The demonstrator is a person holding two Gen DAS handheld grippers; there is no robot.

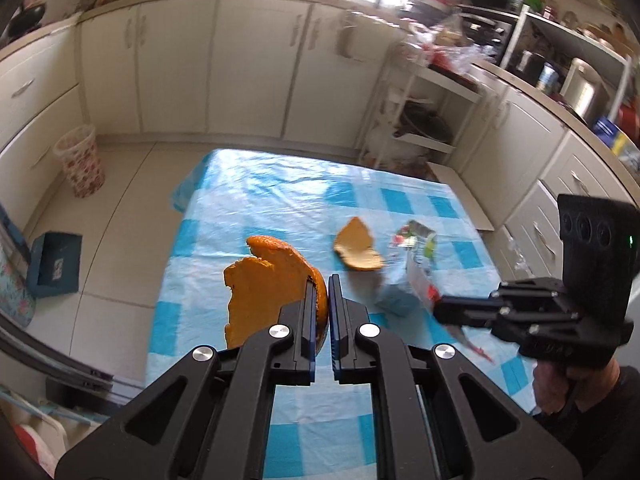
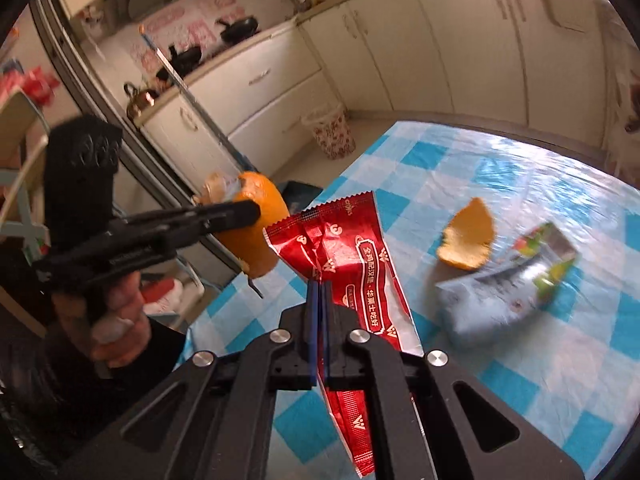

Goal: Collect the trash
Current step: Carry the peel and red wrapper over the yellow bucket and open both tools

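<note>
The peel (image 1: 268, 280) is pinched by the left tool (image 1: 321, 312), the wrapper (image 2: 352, 276) by the right tool (image 2: 319, 312). Both grips are best kept firm until the bin (image 1: 79, 162) is reached.

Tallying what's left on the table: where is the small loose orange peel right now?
The small orange peel lies on the checked tablecloth, just left of the crumpled blue carton, untouched by either gripper.

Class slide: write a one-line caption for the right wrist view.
Right gripper clamps a red wrapper above the checked table.
</note>
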